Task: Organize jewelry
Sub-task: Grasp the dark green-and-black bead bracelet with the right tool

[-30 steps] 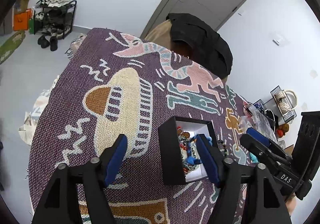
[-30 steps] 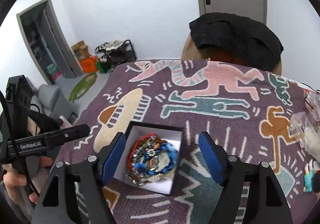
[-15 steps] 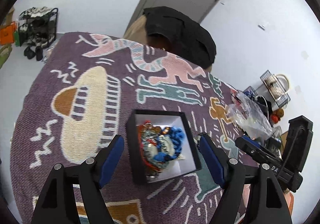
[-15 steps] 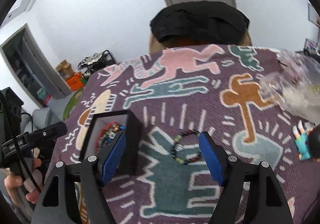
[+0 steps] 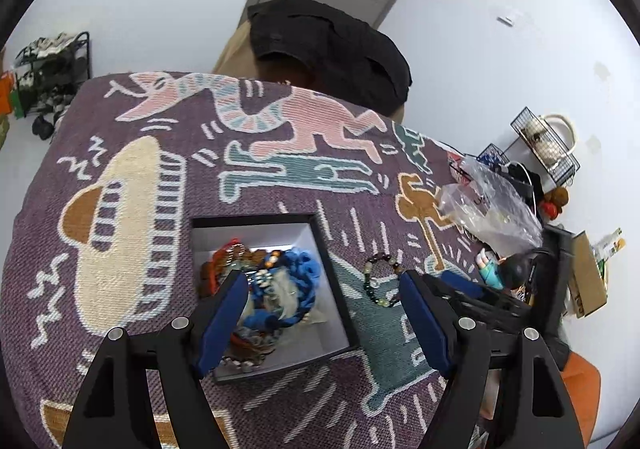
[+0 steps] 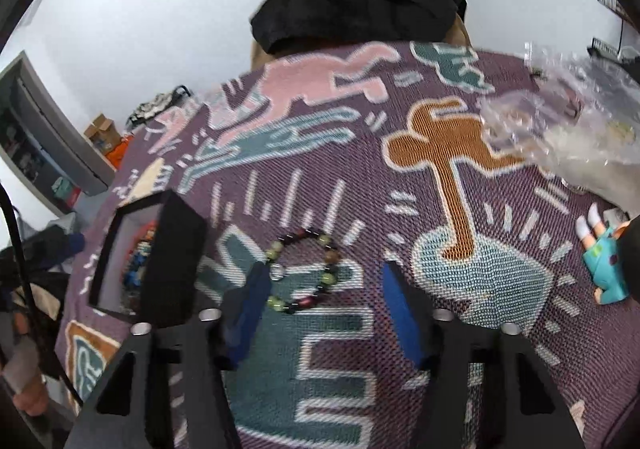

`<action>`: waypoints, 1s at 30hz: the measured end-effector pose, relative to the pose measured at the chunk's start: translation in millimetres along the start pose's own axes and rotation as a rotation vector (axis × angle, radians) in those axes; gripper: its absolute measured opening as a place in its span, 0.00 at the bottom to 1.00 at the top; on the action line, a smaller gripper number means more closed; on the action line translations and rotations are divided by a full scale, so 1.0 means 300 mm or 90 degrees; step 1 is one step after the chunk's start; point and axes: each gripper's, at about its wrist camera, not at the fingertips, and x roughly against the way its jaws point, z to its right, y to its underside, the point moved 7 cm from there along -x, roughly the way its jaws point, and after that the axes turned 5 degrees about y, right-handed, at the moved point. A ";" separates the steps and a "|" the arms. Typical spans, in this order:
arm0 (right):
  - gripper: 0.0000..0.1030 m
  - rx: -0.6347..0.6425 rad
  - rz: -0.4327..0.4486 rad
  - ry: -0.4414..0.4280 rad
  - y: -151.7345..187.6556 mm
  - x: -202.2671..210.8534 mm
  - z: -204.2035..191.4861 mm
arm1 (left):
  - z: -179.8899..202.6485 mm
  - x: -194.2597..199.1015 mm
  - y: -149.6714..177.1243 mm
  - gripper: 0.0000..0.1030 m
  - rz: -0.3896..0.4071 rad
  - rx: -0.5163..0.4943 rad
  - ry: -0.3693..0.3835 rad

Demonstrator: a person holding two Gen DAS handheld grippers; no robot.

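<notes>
- In the lower middle of the right wrist view, the right gripper (image 6: 324,303) hangs just above the patterned cloth (image 6: 400,209), its blue pads spread wide and holding nothing
- Between those pads, a little toward the left one, lies a bead bracelet (image 6: 306,269) — dark, green and reddish beads in a loop, flat on the cloth; the left pad overlaps its edge in the picture, and I cannot tell whether it touches
- At the left of that view stands a black box (image 6: 176,249) with a white inside, near the bracelet but apart from it
- In the left wrist view, the left gripper (image 5: 320,313) is also spread wide and empty, low in the frame over the box (image 5: 324,249)
- The box sits open in the middle of that frame, piled with beads (image 5: 276,289) — blue, red and pale strands tangled together
- The bracelet (image 5: 380,281) shows just right of the box, on the cloth
- A crumpled clear plastic bag (image 6: 560,137) lies at the upper right of the right wrist view, with a small teal figure (image 6: 606,269) below it at the right edge
</notes>
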 end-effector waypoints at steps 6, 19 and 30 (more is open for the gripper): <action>0.46 0.009 -0.033 0.025 -0.005 -0.095 0.014 | 0.043 -0.042 -0.021 0.76 -0.009 -0.014 0.000; 0.10 0.050 -0.012 0.027 -0.008 -0.105 -0.014 | 0.076 -0.120 -0.055 0.76 -0.030 -0.026 -0.005; 0.10 0.008 0.061 -0.041 -0.022 0.085 0.009 | 0.143 -0.207 -0.058 0.69 -0.055 -0.052 -0.006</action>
